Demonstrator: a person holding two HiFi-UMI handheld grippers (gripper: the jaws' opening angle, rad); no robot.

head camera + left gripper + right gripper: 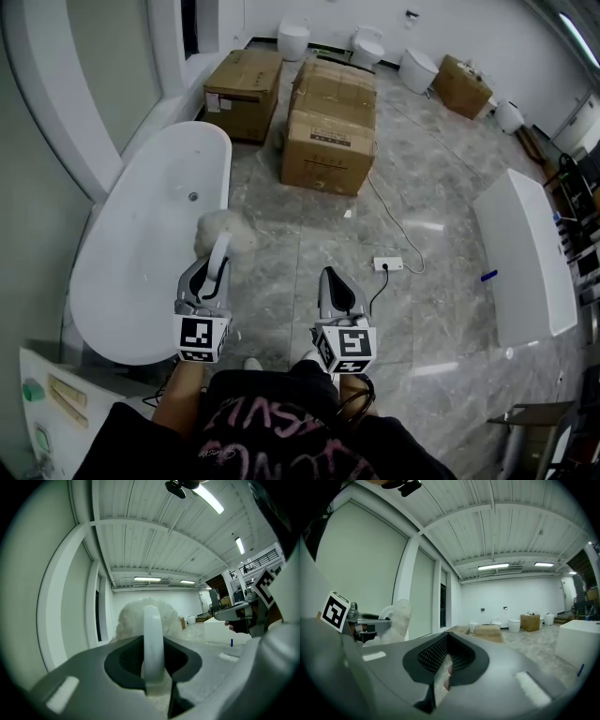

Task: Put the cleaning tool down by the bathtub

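The cleaning tool is a white curved handle [153,644] with a fluffy white head [225,231]. My left gripper [211,274] is shut on the handle and holds the tool pointing forward, its head over the floor just beside the right rim of the white bathtub [141,281]. In the left gripper view the fluffy head [140,616] rises behind the jaws of the left gripper [153,667]. My right gripper [336,287] hangs to the right over the marble floor, shut and holding nothing. In the right gripper view its jaws [443,673] meet, and the tool's head [401,616] shows at the left.
Two large cardboard boxes [328,122] and a smaller one [244,81] stand ahead on the floor. A power strip [387,263] with its cable lies right of the grippers. A second white tub [525,253] stands at the right. Toilets [367,45] line the far wall.
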